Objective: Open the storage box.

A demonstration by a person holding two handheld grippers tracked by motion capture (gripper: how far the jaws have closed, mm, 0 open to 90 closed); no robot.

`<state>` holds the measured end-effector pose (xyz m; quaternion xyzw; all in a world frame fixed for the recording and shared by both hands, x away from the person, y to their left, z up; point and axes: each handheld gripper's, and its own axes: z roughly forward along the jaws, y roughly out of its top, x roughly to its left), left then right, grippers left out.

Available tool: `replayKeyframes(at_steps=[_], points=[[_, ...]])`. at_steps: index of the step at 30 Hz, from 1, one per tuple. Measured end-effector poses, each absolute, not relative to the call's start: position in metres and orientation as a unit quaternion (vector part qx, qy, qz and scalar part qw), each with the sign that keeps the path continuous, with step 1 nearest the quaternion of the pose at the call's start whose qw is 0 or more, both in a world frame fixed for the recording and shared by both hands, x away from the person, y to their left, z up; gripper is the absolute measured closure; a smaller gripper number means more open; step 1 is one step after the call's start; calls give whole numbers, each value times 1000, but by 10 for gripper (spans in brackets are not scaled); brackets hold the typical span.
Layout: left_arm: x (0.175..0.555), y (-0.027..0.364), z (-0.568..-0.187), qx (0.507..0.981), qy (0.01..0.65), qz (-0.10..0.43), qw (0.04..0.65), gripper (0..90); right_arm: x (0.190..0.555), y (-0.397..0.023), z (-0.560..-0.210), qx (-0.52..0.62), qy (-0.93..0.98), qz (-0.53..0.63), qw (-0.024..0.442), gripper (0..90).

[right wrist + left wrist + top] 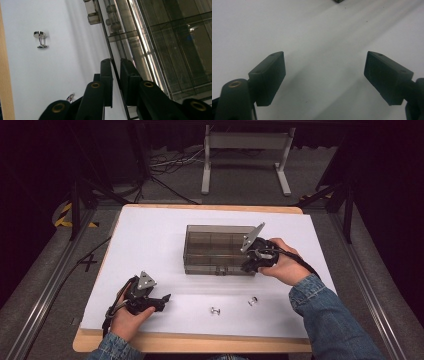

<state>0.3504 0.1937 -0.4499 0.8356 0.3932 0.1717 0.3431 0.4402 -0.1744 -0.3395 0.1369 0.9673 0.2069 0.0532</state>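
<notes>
High view: a white sheet (150, 250) covers a wooden table (190, 343), whose pale edge shows along the near and far sides. Grey carpeted floor (310, 175) surrounds it, with metal rails running down both sides, loose cables and a white frame stand (245, 155) behind, and yellow-black tape at the left. A smoky see-through box (215, 250) with inner compartments sits near the middle of the sheet. The right gripper (248, 263) is at the box's near right corner; the right gripper view shows its jaws nearly together, pinching the thin edge of the box's clear wall (116, 75) between the pads (106, 75). 2 small metal cufflinks (216, 310) (252, 301) lie on the sheet in front of the box, apart from each other. The left gripper (162, 301) rests low at the near left, jaws spread wide over bare sheet with nothing between them.
</notes>
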Motion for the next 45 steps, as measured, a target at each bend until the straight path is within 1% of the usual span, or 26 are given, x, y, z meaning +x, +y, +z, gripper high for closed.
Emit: replayKeyframes(at_steps=[5,9,12,18,34,45], points=[[350,194,-450,836,393,171,342,185,437,-172,-338,136,969,199,47,821],[350,194,-450,836,393,172,342,184,436,-172,-337,123,969,206,56,822],[350,194,-450,836,393,171,342,184,434,-173,-336,125,969,206,53,824],[350,194,-450,837,393,171,341,184,427,-173,-334,113,971,204,60,825],[350,193,-450,837,393,171,341,184,403,-175,-332,104,971,206,58,829],[350,194,-450,837,392,172,340,183,398,-176,-336,98,972,206,62,833]])
